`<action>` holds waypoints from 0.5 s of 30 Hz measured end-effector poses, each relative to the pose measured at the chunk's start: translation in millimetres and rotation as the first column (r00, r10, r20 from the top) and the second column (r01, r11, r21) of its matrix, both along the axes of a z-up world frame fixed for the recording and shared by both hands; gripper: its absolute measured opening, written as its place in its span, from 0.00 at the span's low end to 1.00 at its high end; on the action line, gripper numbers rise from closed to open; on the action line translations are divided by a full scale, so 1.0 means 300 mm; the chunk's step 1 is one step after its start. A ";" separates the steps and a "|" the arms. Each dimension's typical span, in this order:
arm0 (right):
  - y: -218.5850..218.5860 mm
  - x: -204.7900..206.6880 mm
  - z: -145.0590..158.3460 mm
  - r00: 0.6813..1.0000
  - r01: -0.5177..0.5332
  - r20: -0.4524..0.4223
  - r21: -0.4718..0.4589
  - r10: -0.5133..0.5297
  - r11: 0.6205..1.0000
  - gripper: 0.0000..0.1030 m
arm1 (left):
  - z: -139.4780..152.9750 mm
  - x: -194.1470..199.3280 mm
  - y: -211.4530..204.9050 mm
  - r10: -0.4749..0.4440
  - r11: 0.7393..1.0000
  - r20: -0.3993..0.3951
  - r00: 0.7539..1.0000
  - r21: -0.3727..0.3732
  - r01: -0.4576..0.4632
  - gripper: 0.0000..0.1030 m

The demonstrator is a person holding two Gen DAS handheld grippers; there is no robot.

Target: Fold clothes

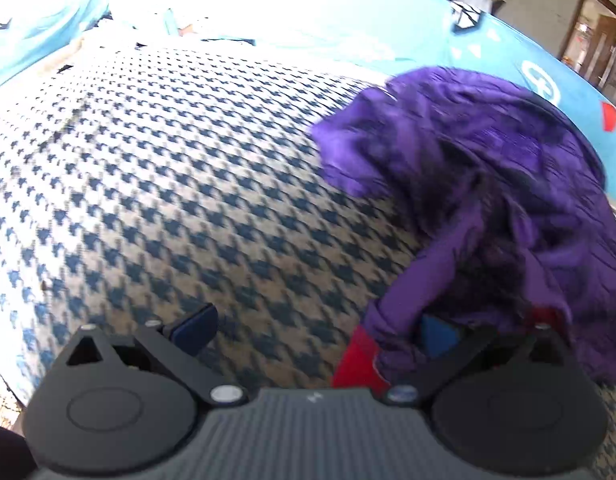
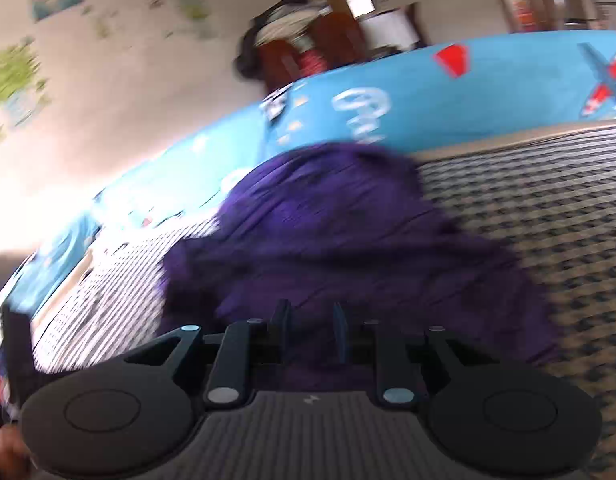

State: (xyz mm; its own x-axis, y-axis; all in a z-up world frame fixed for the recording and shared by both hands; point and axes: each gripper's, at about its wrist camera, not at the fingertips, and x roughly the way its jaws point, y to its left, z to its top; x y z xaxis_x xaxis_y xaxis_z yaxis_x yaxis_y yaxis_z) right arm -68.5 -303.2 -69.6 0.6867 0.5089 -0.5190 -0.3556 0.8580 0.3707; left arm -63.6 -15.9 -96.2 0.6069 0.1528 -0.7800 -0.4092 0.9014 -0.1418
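A crumpled purple garment [image 1: 468,180] with a red trim [image 1: 358,360] lies in a heap on the houndstooth cover [image 1: 167,184]. My left gripper [image 1: 318,332] stands open wide. Its left pad [image 1: 195,328] hovers over bare cover, and its right pad [image 1: 440,336] is tucked against a fold at the garment's near edge. In the right wrist view the same purple garment [image 2: 328,232] fills the middle, blurred. My right gripper [image 2: 311,318] is right over its near part, jaws a narrow gap apart. Cloth shows through the gap, and I see no pinch.
The blue-and-beige houndstooth cover [image 2: 548,200] spreads wide to both sides of the heap. Beyond it lies a light blue printed sheet [image 1: 488,60] [image 2: 408,92]. A dark bag and a red-brown piece of furniture [image 2: 275,40] stand by the far wall. A doorway [image 1: 600,40] is at far right.
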 end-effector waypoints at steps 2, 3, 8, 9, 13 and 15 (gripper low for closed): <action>0.048 -0.012 -0.013 0.997 -0.077 -0.002 -0.003 0.077 0.997 0.23 | 0.001 -0.005 0.021 0.025 1.000 0.002 1.000 -0.001 -0.025 1.00; 0.072 -0.018 -0.021 0.993 -0.118 -0.008 -0.006 0.118 0.993 0.23 | 0.002 -0.007 0.032 0.038 0.999 0.003 0.999 -0.005 -0.038 1.00; 0.179 -0.043 -0.068 0.960 -0.279 -0.041 -0.030 0.277 0.960 0.24 | 0.009 -0.013 0.081 0.090 0.995 0.018 0.996 -0.042 -0.089 1.00; 0.196 -0.046 -0.077 0.954 -0.298 -0.045 -0.034 0.296 0.954 0.24 | 0.009 -0.012 0.089 0.097 0.994 0.021 0.995 -0.050 -0.096 1.00; 0.262 -0.049 -0.120 0.933 -0.358 -0.067 -0.034 0.355 0.933 0.30 | 0.006 -0.017 0.101 0.098 0.991 0.029 0.995 -0.091 -0.096 1.00; 0.294 -0.054 -0.138 0.927 -0.373 -0.066 -0.042 0.370 0.927 0.41 | 0.006 -0.013 0.101 0.095 0.990 0.035 0.995 -0.111 -0.090 1.00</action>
